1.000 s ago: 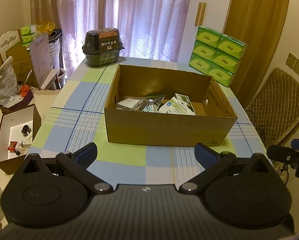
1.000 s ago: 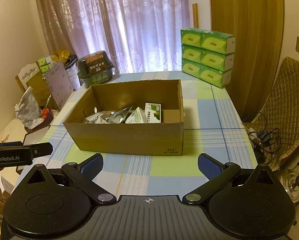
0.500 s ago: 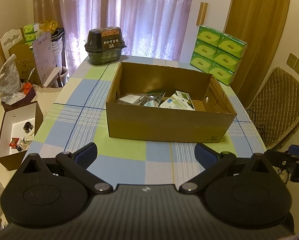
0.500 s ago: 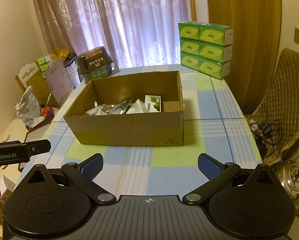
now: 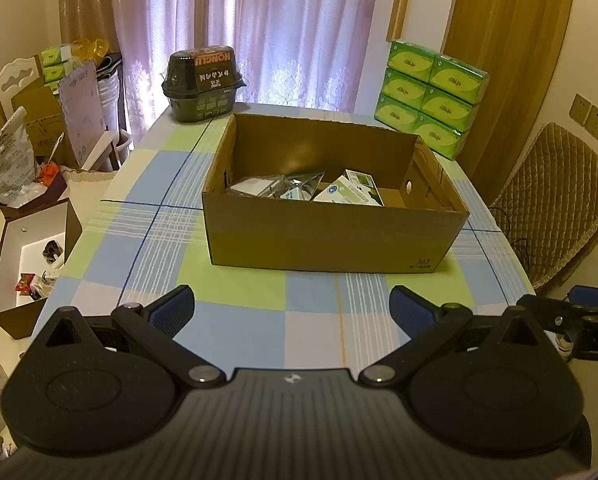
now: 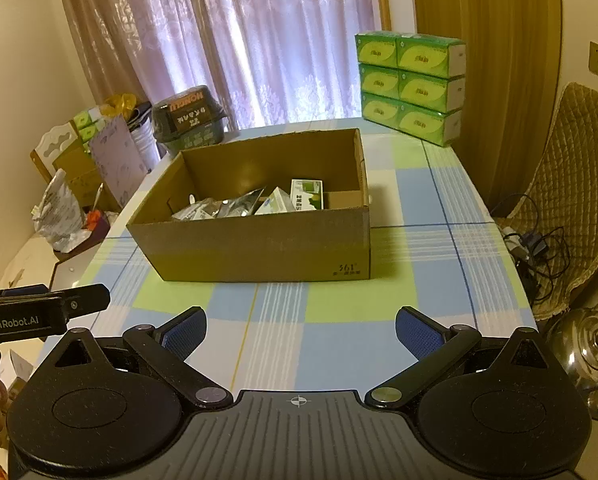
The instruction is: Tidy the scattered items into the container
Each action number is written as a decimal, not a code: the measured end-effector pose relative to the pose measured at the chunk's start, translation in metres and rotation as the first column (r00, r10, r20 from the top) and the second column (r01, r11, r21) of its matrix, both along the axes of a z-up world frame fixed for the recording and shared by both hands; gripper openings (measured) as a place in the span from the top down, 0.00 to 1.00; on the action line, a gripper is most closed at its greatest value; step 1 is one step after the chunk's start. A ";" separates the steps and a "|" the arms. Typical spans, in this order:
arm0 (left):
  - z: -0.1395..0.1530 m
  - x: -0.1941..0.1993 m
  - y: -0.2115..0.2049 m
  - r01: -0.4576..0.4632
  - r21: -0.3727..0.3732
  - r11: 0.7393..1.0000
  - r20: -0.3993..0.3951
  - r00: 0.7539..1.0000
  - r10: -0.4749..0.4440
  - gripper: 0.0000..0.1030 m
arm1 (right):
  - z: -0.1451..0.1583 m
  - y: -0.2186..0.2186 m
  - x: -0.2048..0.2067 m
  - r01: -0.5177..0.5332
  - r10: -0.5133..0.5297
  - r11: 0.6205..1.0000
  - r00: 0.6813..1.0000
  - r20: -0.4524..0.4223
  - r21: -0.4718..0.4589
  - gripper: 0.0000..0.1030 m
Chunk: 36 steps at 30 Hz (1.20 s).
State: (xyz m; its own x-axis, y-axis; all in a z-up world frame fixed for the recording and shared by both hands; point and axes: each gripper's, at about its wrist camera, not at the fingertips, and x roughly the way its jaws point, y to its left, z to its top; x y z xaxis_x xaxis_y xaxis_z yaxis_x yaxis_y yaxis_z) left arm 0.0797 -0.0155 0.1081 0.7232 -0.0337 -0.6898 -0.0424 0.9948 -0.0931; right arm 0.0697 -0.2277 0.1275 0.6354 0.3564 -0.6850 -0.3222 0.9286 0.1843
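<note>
Nearest the viewer, the left gripper hangs over the near edge of the table, its two blue-padded fingers spread wide with nothing between them. The right gripper hangs beside it, level with it, its blue-padded fingers also spread wide and empty. Each wrist view catches the other gripper at its outer edge. The table is covered by a cloth checked in blue, green and white. Just beyond the grippers, in the middle of the table, stands an open cardboard box. Inside it, on the floor of the box toward the near wall, lie the items: silver foil packets to the left and small white-and-green cartons to the right. Behind the box, at the table's far left corner, sits a dark plastic tub. At the far right corner stands a stack of green tissue packs. Behind everything hang pale purple curtains.
</note>
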 end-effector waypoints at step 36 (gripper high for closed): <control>-0.009 -0.005 0.000 0.028 -0.009 1.000 0.011 1.000 -0.028 0.01 | -0.011 0.003 -0.002 0.005 -0.006 1.000 1.000 -0.019 -0.009 0.00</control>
